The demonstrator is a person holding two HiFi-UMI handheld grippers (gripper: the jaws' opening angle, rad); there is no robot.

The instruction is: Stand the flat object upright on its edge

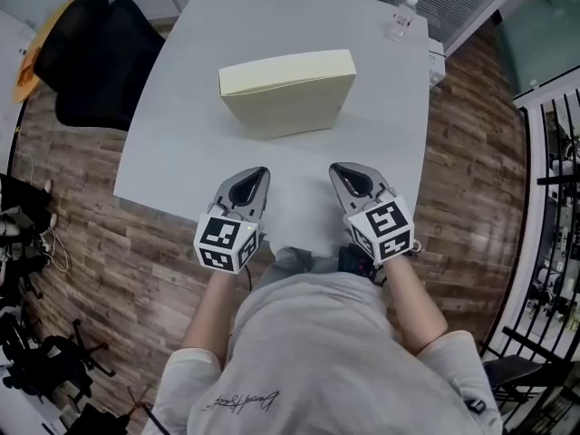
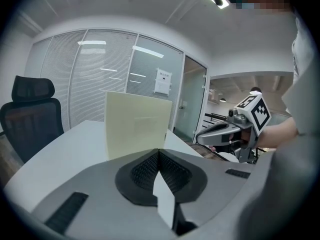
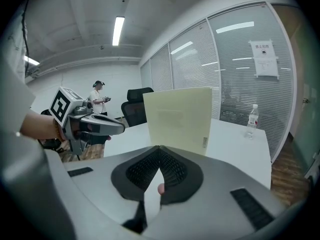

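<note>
A flat pale-yellow box [image 1: 286, 91] stands upright on its long edge in the middle of the white table [image 1: 172, 161], its broad face toward me. It fills the centre of the left gripper view [image 2: 137, 124] and of the right gripper view [image 3: 180, 116]. My left gripper [image 1: 259, 172] rests near the table's front edge, short of the box, jaws pressed together with nothing between them [image 2: 159, 151]. My right gripper [image 1: 337, 169] sits beside it, also shut and empty [image 3: 160, 148]. Neither touches the box.
A clear water bottle [image 1: 401, 16] stands at the table's far right corner. A black office chair [image 1: 100, 57] with a yellow item on it is off the table's left side. Glass partitions with blinds lie beyond. A person [image 3: 98, 96] stands far off.
</note>
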